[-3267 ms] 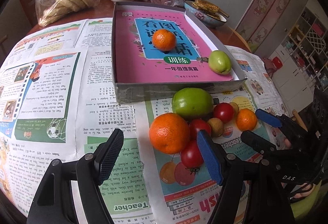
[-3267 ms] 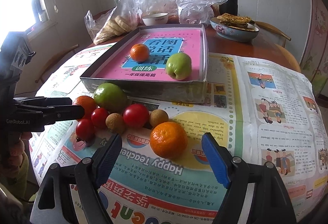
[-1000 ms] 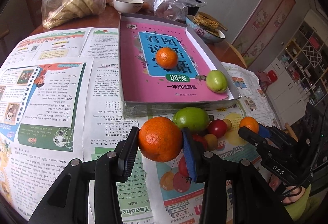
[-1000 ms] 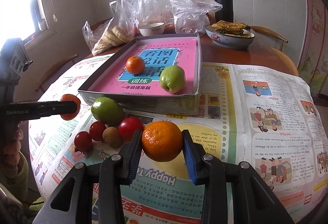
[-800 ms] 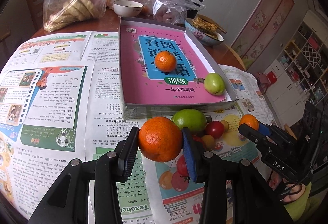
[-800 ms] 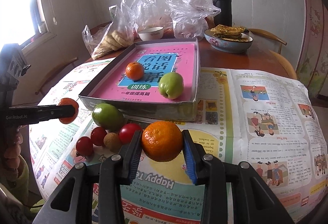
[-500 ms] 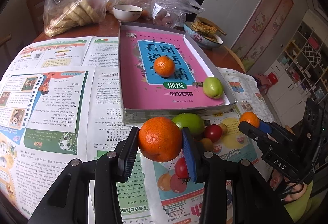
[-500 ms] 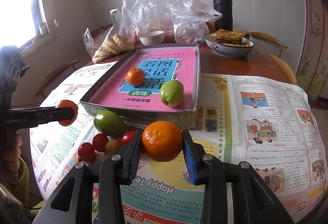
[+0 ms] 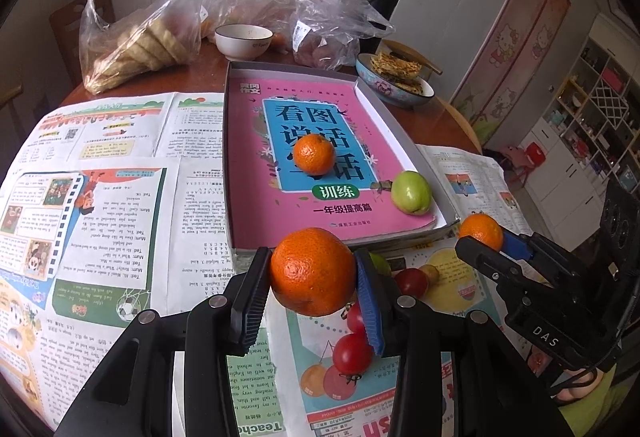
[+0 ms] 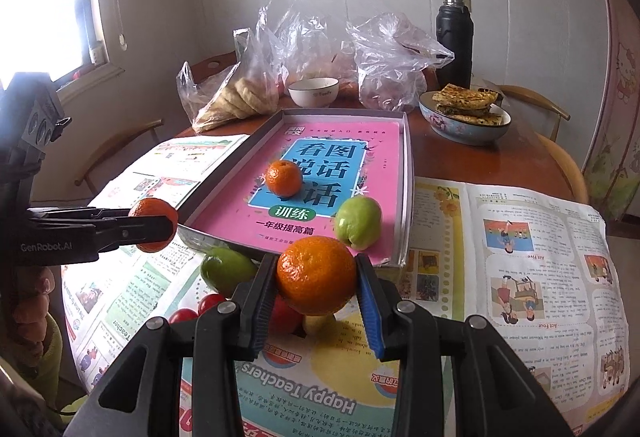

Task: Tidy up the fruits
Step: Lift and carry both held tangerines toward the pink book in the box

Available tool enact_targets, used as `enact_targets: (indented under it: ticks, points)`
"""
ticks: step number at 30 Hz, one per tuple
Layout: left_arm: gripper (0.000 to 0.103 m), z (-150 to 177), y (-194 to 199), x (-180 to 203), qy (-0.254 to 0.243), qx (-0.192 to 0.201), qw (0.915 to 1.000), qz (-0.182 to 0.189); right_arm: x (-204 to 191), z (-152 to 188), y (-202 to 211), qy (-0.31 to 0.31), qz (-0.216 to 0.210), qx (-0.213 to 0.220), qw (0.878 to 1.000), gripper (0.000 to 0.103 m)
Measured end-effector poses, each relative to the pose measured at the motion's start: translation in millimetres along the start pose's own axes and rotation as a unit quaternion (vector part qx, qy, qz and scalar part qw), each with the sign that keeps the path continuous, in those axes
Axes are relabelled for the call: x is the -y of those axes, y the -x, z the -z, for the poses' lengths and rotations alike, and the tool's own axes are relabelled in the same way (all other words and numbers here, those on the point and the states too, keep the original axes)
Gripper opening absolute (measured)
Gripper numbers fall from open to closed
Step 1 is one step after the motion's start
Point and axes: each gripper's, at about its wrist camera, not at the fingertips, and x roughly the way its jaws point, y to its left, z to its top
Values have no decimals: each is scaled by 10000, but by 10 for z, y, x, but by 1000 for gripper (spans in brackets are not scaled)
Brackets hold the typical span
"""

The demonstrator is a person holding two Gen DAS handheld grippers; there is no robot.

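My left gripper is shut on an orange and holds it above the newspaper in front of the grey tray. My right gripper is shut on another orange, also raised before the tray. The tray holds a pink book with a small orange and a green fruit on it. On the newspaper lie a large green fruit, red tomatoes and a small brown fruit, partly hidden by the held oranges.
Behind the tray stand a white bowl, plastic bags of food, a black flask and a patterned bowl of flatbread. Newspaper covers the round wooden table. Chairs stand around it.
Both grippers closed on their oranges and lifted them off the newspaper. Over the last second both have risen and moved a little toward the tray.
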Motion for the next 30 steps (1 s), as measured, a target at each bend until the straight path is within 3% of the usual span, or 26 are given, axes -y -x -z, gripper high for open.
enact_targets:
  ticks: [14,30]
  points:
    - [42,-180,54,50,-83,195,9997,-75,-134,-226,-53,193,-89,191,9996,39]
    - [42,-340,-244,57,-144,29,9997,-202,-161,-359,-257,255,-184,178,9993,38]
